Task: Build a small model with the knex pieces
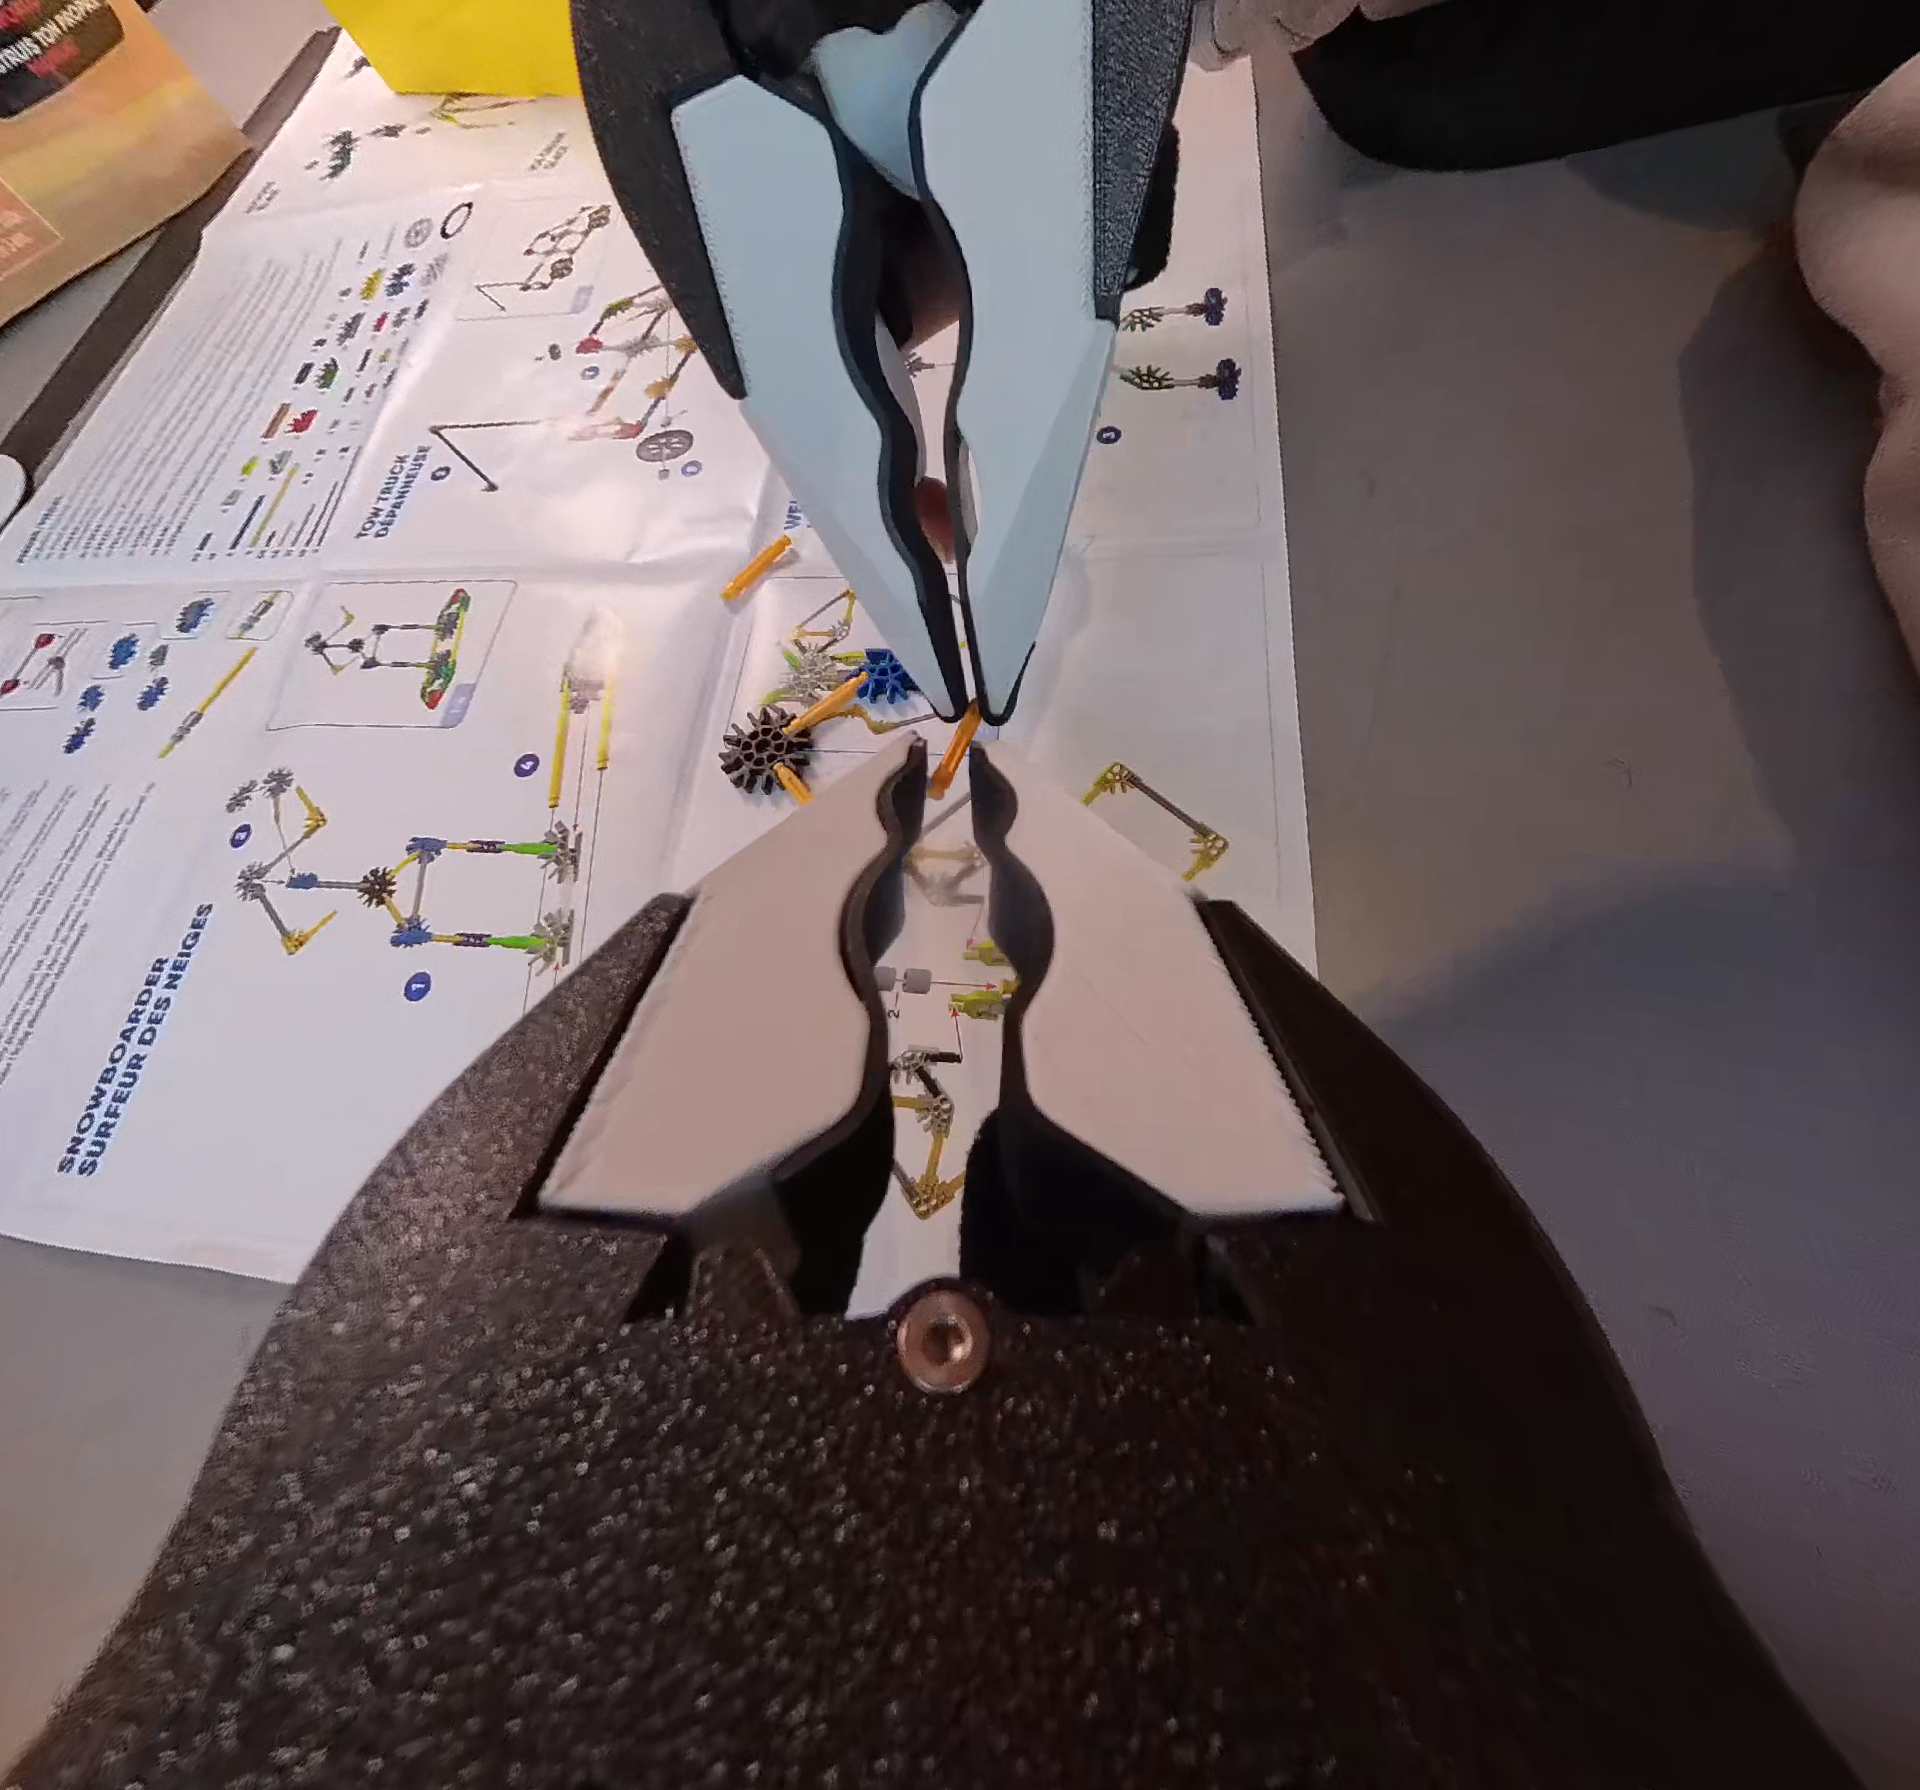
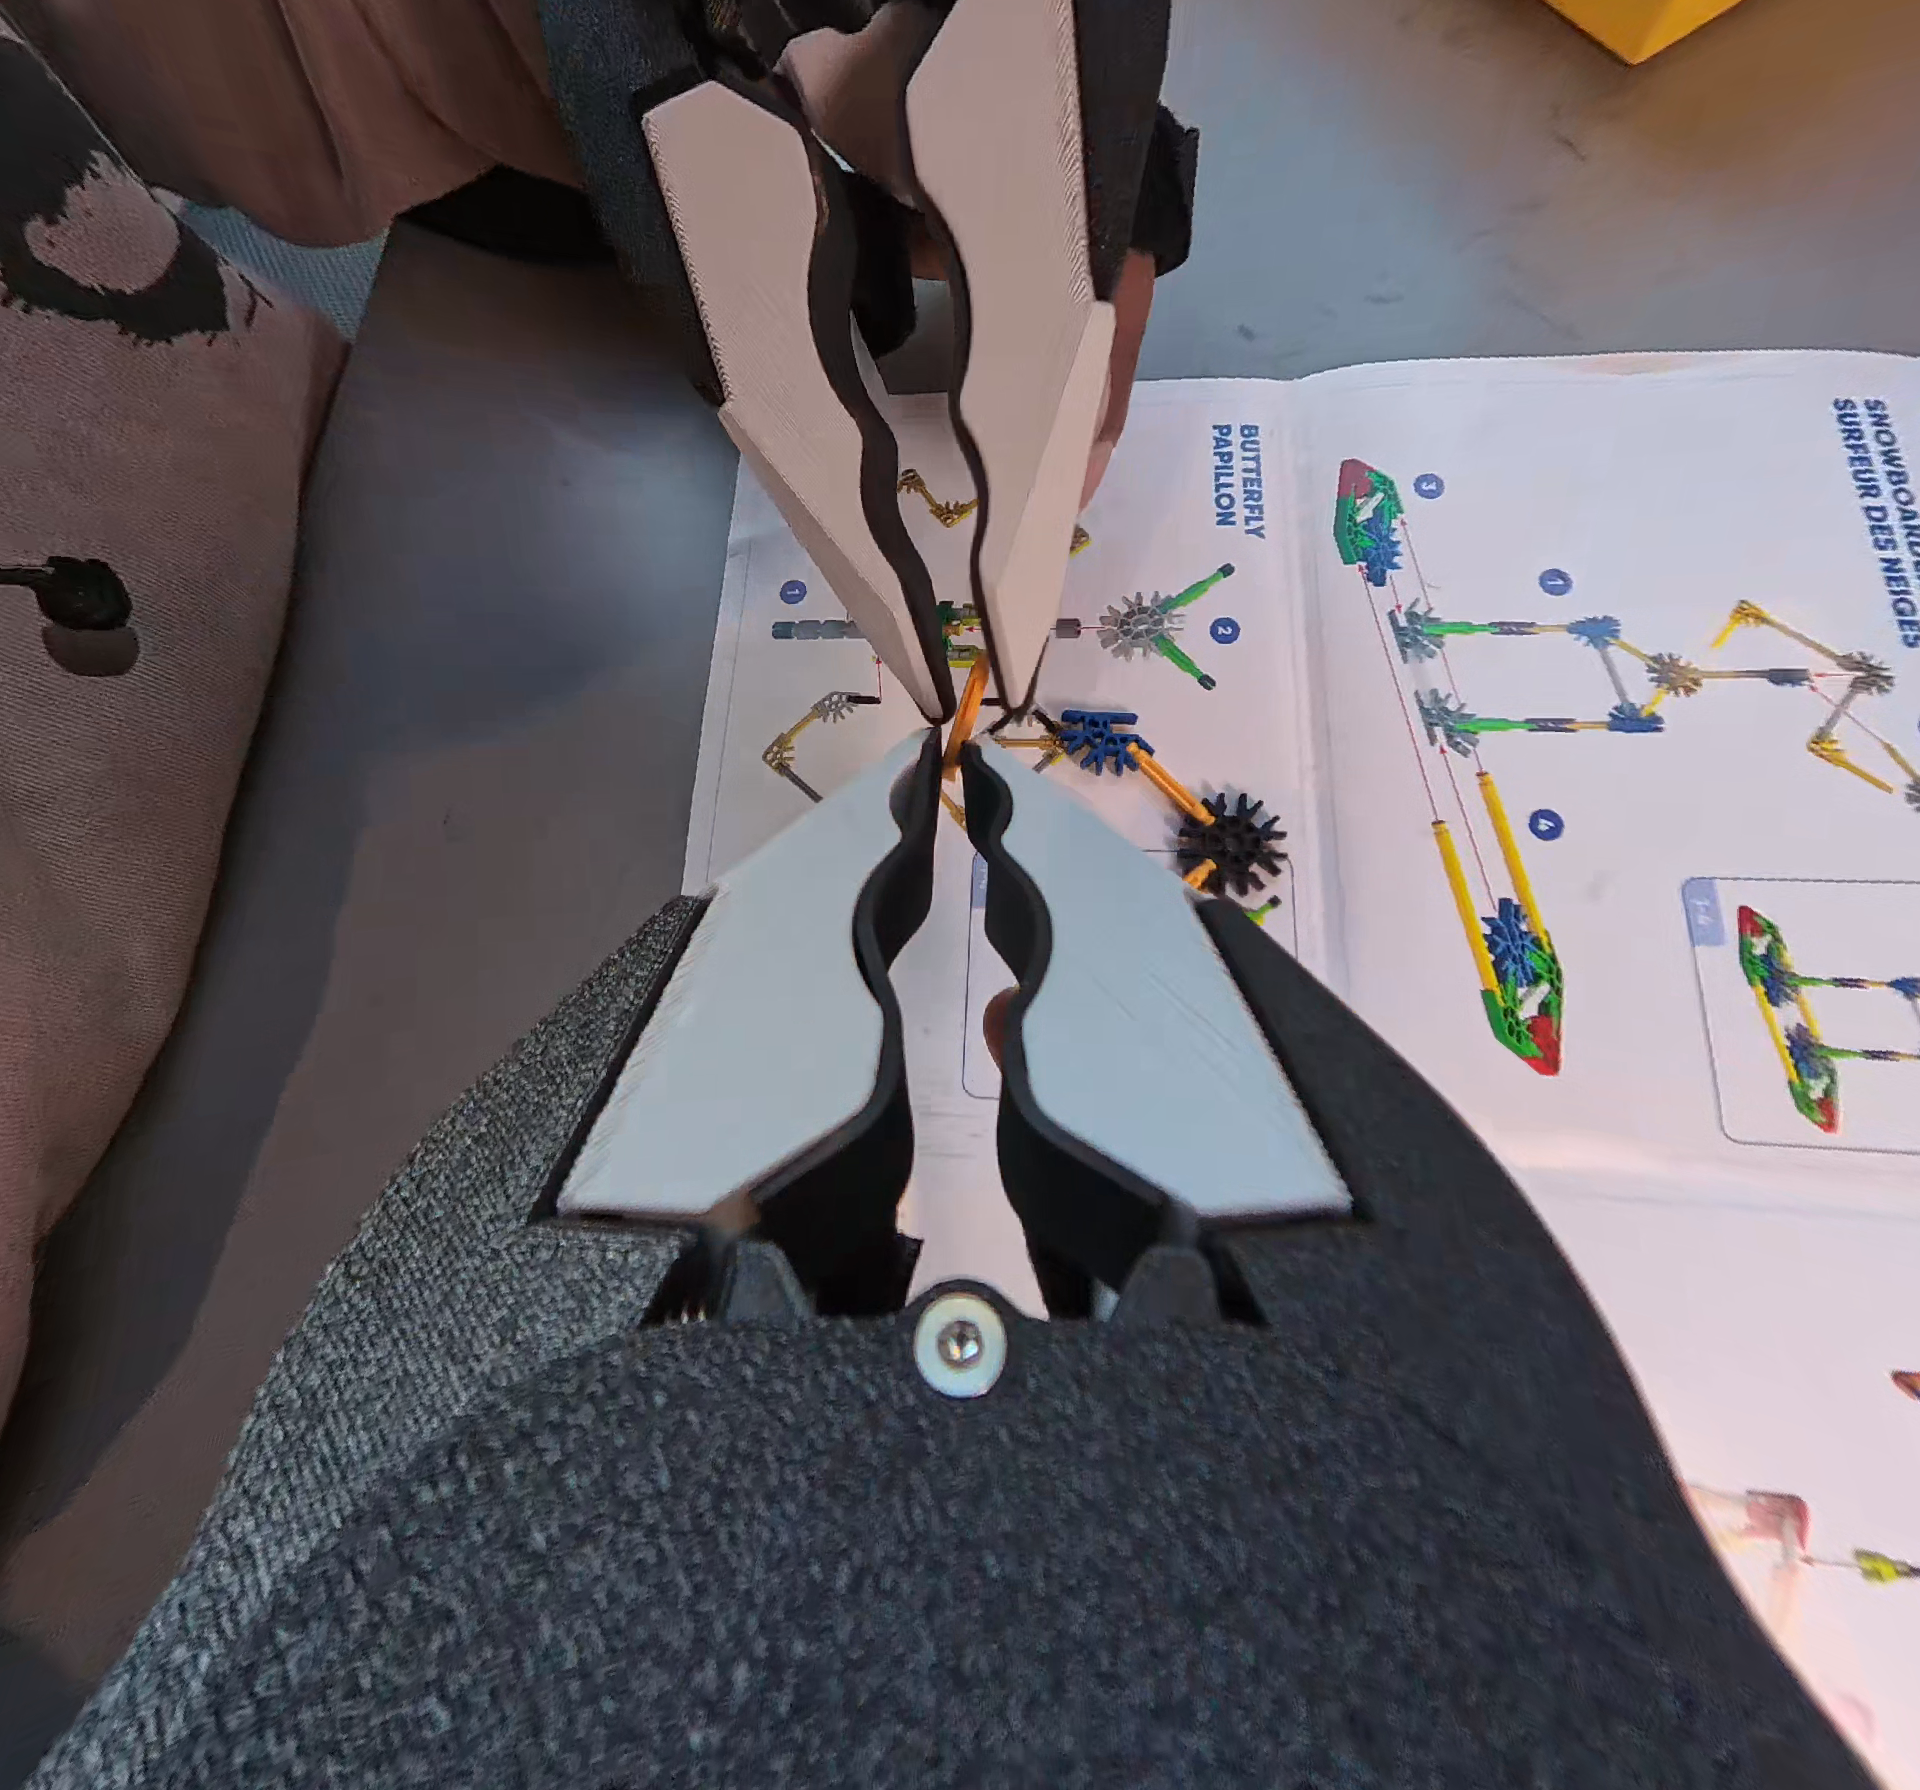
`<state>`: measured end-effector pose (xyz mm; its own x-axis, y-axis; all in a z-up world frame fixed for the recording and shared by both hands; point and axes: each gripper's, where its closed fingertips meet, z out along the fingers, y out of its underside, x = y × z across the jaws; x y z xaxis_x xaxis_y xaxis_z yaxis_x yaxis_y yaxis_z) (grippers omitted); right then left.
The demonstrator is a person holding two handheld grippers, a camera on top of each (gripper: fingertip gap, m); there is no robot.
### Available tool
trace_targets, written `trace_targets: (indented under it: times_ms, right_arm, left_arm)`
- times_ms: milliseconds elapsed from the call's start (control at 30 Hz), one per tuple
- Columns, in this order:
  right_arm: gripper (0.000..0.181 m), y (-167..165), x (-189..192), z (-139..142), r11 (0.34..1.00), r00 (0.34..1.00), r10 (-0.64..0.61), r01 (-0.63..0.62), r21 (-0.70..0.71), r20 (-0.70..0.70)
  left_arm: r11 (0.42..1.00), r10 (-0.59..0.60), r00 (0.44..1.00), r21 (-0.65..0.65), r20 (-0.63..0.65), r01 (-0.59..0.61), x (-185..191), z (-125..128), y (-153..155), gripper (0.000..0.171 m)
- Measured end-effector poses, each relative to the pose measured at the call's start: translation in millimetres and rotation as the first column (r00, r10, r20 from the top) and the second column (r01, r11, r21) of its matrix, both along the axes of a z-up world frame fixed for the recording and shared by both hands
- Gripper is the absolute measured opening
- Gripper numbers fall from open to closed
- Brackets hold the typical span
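Grippers meet tip to tip over the instruction sheet. I see my left gripper nearly closed around a short orange rod, and my right gripper pinching the same rod's other end. The rod is thin, ridged plastic, tilted between them. Beside it lie a blue connector and a black toothed wheel, joined by another orange rod.

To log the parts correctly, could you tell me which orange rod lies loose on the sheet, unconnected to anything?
The lone orange rod lies free on the instruction sheet; the others plug into the black connector or sit between the fingers.
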<state>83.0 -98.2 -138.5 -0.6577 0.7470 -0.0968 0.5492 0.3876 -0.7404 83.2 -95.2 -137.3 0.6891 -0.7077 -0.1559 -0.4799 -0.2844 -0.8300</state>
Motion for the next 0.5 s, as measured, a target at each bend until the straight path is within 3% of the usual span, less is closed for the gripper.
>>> trace_targets:
  times_ms: [267, 500]
  right_arm:
    - [0.002, 6.7, -2.1, 4.4, 0.998, 0.998, -0.042, 0.04, -0.049, -0.039]
    - [0.01, 5.9, 7.1, -0.8, 0.999, 0.998, -0.031, 0.033, 0.034, -0.056]
  left_arm:
    - [1.0, 0.006, 1.0, -0.022, 0.014, -0.006, 0.0, -1.9, 0.7, 0.003]
    - [0.999, -0.021, 1.0, -0.024, 0.023, 0.021, 6.0, -4.7, -0.4, 0.003]
